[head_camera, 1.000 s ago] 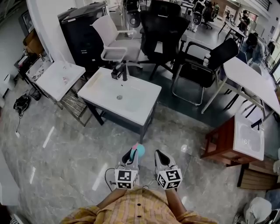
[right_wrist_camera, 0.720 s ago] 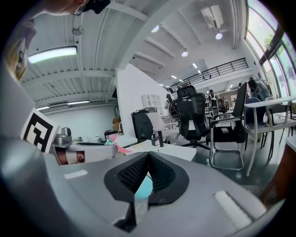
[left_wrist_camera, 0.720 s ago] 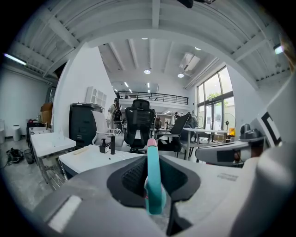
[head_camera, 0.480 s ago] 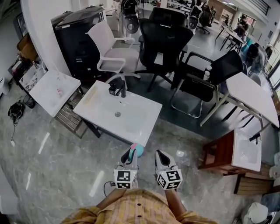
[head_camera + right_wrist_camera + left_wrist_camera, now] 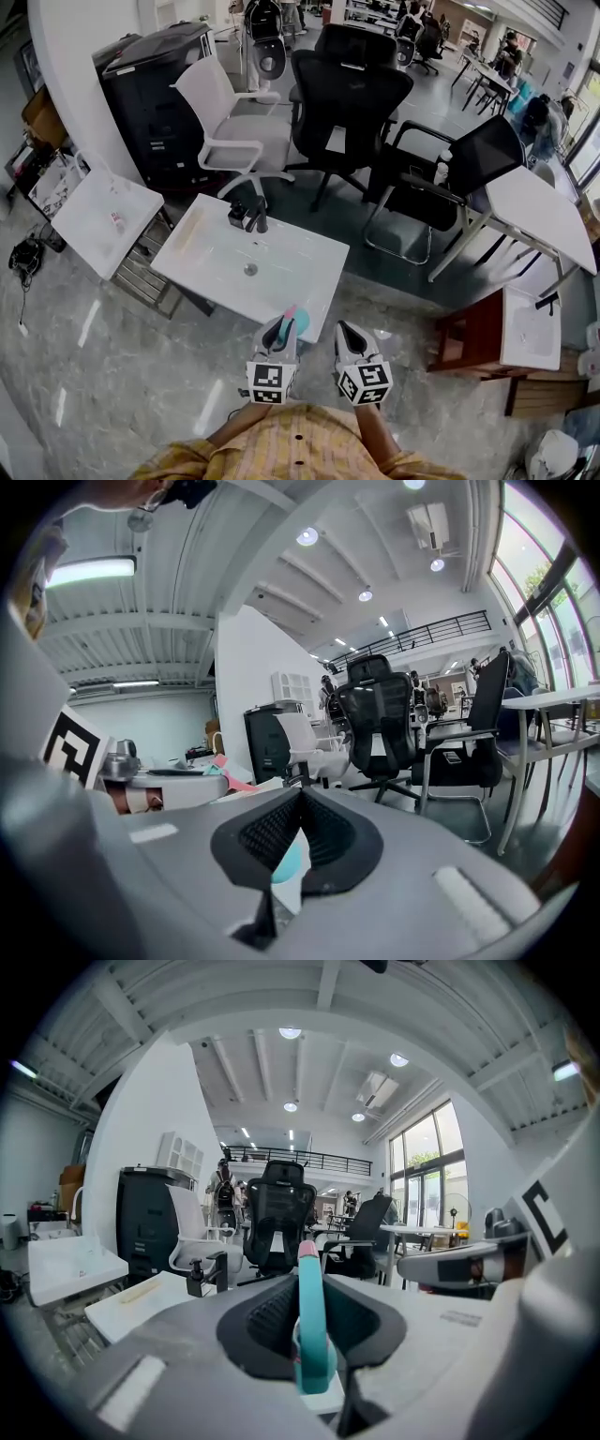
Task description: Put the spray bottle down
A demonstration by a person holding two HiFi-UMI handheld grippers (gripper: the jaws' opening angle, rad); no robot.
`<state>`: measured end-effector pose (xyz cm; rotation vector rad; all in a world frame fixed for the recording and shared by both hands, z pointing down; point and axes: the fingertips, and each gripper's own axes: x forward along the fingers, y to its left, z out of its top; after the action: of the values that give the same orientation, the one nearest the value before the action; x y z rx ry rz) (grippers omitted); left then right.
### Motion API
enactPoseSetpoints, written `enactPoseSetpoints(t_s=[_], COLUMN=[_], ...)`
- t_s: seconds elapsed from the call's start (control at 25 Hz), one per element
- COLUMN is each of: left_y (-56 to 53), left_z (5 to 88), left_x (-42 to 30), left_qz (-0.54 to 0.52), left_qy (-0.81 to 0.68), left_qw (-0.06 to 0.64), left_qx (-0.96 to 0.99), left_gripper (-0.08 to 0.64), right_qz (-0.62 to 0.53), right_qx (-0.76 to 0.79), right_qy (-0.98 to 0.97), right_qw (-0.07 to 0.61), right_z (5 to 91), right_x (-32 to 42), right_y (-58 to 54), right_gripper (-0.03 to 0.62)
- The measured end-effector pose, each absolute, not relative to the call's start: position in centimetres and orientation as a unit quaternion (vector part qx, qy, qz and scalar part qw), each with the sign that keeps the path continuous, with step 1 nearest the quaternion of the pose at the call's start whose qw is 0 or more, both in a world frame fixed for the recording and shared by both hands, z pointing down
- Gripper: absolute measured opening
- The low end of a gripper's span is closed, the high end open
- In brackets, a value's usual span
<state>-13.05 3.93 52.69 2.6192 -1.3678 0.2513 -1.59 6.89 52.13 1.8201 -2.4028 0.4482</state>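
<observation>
Room: open office; grey marble floor [image 5: 112, 375]; black and white chairs [image 5: 349, 89] parked at the back
Surface: white sink top [image 5: 314, 267] seen straight ahead; faucet [image 5: 251, 217] mounted at its far edge; basin left bare
Left tong: left gripper [image 5: 280, 330] is clamped on the spray bottle [image 5: 310, 1326]; jaws kept partly apart by it
Right tong: right gripper [image 5: 346, 330] is held just beside the left one; jaws brought together at the tips; nothing gripped
Bottle place: carried in the air between the left jaws; not yet set down
Bottle axis: teal body seen upright in the left gripper view; pink tip uppermost
Key relation: sink top lies ahead of and below the bottle; its near edge is met by the tong tips in the head view; left hand is the one loaded, so the put-down is judged to be its job
Risk: narrow upright bottle, judged likely to tip if released tilted
</observation>
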Motion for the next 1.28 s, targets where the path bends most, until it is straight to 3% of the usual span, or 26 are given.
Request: enactPoseSetpoints(t_s=[1.28], left_y=[-8.8], left_z=[53.7], left_x=[-7.8], left_qz=[0.119], left_qy=[-0.499], left_qw=[0.1], left_qx=[0.852], left_gripper=[0.071], right_qz=[0.159], right_qx=[0.544], right_qy=[-0.823], right_qw=[0.036], right_z=[52.9], right_x=[3.1], right_y=[-7.7], right_gripper=[0.002])
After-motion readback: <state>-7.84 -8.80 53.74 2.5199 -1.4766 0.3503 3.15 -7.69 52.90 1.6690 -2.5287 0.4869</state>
